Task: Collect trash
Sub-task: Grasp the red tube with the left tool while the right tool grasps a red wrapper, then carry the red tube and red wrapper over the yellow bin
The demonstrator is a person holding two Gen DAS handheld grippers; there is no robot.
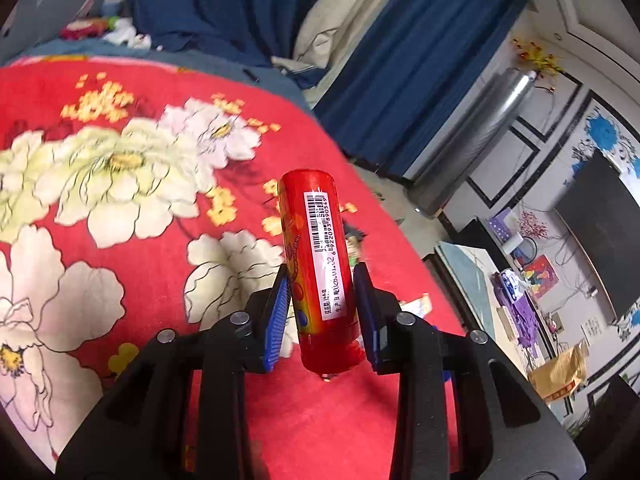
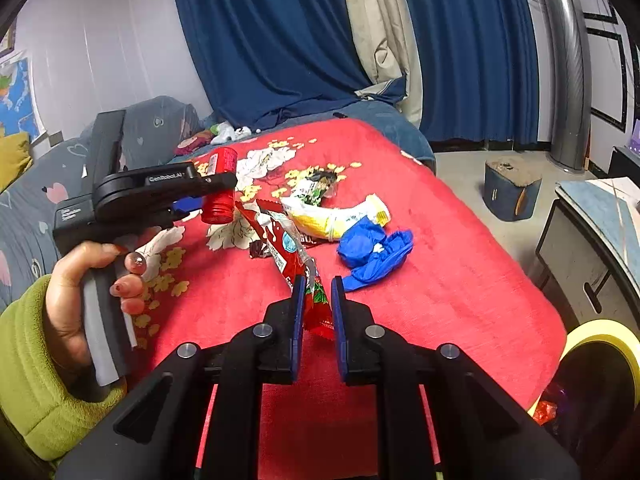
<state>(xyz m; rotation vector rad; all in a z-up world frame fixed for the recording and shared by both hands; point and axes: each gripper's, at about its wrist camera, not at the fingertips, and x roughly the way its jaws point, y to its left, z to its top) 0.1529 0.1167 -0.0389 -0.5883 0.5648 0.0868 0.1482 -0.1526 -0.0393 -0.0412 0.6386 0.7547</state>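
L gripper (image 1: 320, 300) clamps red cylindrical plastic candy tube (image 1: 316, 264), long axis 12 o'clock, off the red floral blanket (image 1: 120, 240). R gripper (image 2: 316, 312) pinches red foil wrapper (image 2: 316, 304); yellow-rimmed bin (image 2: 592, 360) at 4 o'clock, nearer R.

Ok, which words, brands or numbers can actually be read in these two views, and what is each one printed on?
"GenRobot.AI": black body of the left gripper.
Barcode digits, roughly "6922093890549", uncertain: white label on the red cylindrical tube.
Small print on that label: blurred.
Lettering on the red crinkled foil wrapper in the right gripper: unreadable.
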